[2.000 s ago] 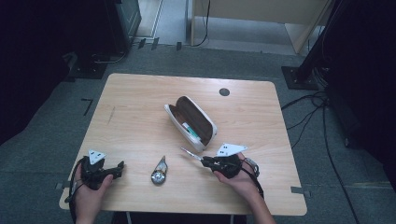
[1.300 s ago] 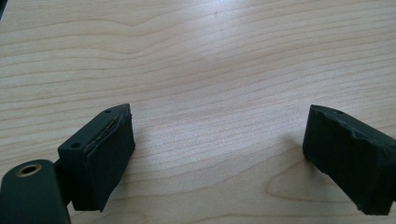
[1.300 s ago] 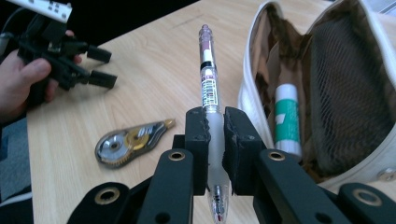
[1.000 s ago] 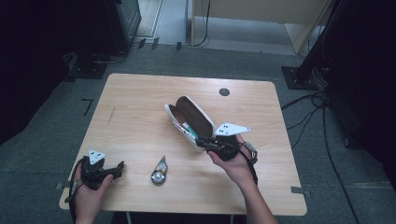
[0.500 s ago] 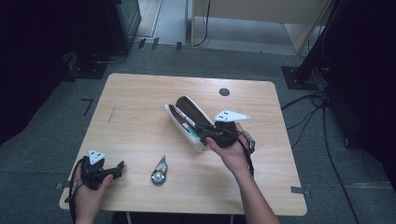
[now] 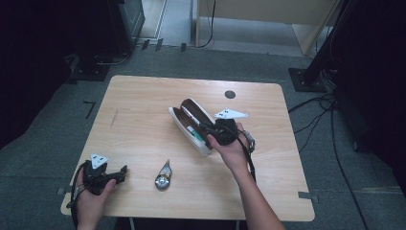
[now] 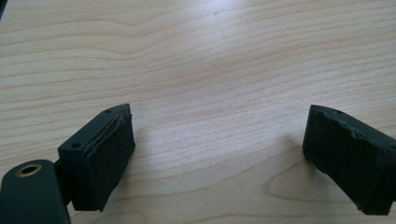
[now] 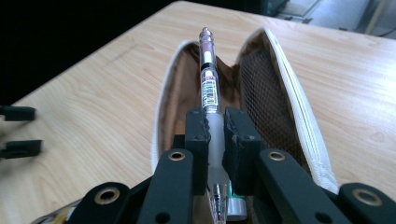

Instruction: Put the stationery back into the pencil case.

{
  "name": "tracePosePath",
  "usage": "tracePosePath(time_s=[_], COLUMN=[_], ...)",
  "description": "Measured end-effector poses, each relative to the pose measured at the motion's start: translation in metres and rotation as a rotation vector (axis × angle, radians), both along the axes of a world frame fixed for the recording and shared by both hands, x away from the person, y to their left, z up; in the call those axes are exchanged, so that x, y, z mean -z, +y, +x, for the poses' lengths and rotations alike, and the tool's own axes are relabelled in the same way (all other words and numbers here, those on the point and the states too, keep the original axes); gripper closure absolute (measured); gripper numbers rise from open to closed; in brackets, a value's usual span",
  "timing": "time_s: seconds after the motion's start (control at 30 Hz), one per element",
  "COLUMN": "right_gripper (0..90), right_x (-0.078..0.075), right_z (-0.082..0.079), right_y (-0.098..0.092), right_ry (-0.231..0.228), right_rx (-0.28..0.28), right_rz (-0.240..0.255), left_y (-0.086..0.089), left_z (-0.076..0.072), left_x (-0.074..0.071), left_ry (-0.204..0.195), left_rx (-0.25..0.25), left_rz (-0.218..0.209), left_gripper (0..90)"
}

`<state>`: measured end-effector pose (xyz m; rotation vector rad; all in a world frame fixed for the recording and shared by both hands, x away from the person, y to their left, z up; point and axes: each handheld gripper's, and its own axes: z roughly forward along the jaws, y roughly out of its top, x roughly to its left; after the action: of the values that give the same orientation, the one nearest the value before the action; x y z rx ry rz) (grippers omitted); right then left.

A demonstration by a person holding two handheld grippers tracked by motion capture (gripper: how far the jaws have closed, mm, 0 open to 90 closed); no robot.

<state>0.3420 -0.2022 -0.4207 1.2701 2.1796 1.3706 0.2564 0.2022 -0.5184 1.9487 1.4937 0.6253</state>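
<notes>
pen (image 8: pixel 208 88), clear-barrelled with a printed label, sits clenched between the pads of the right gripper (image 8: pixel 214 128) and points out over the open mouth of the white pencil case (image 8: pixel 299 116), whose brown lining and mesh pocket show beneath it. two seconds ago the same gripper was low near the table's front edge, well short of the case; now, in the high view, the right gripper (image 6: pixel 216 130) is right at the pencil case (image 6: pixel 187 125) in the middle of the wooden table (image 6: pixel 143 96). a small metal object (image 6: pixel 163 176) lies on the table where it lay before. the left gripper (image 6: pixel 111 176) has kept its place at the front left corner, jaws released and wide over bare wood.
</notes>
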Motion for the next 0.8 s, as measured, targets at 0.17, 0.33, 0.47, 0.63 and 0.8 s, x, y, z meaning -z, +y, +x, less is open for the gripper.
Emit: tracePosePath(time_s=[0.17, 0.33, 0.47, 0.63, 0.8], right_gripper=[80.9, 80.9, 80.8, 80.8, 80.7], right_x=[0.014, 0.026, 0.034, 0.042, 0.048], right_z=[0.007, 0.011, 0.014, 0.018, 0.02], right_y=[0.005, 0.01, 0.013, 0.016, 0.018], right_ry=[0.033, 0.053, 0.069, 0.098, 0.132], right_rx=[0.024, 0.033, 0.032, 0.036, 0.037], right_rz=[-0.033, -0.067, -0.086, -0.096, -0.134], left_y=[0.0, 0.0, 0.0, 0.0, 0.0], left_z=[0.0, 0.0, 0.0, 0.0, 0.0], left_x=[0.0, 0.0, 0.0, 0.0, 0.0], left_ry=[0.0, 0.0, 0.0, 0.0, 0.003], left_rx=[0.0, 0.0, 0.0, 0.0, 0.006], left_rz=[0.0, 0.0, 0.0, 0.0, 0.002], left_gripper=[9.1, 9.1, 9.1, 9.1, 9.1])
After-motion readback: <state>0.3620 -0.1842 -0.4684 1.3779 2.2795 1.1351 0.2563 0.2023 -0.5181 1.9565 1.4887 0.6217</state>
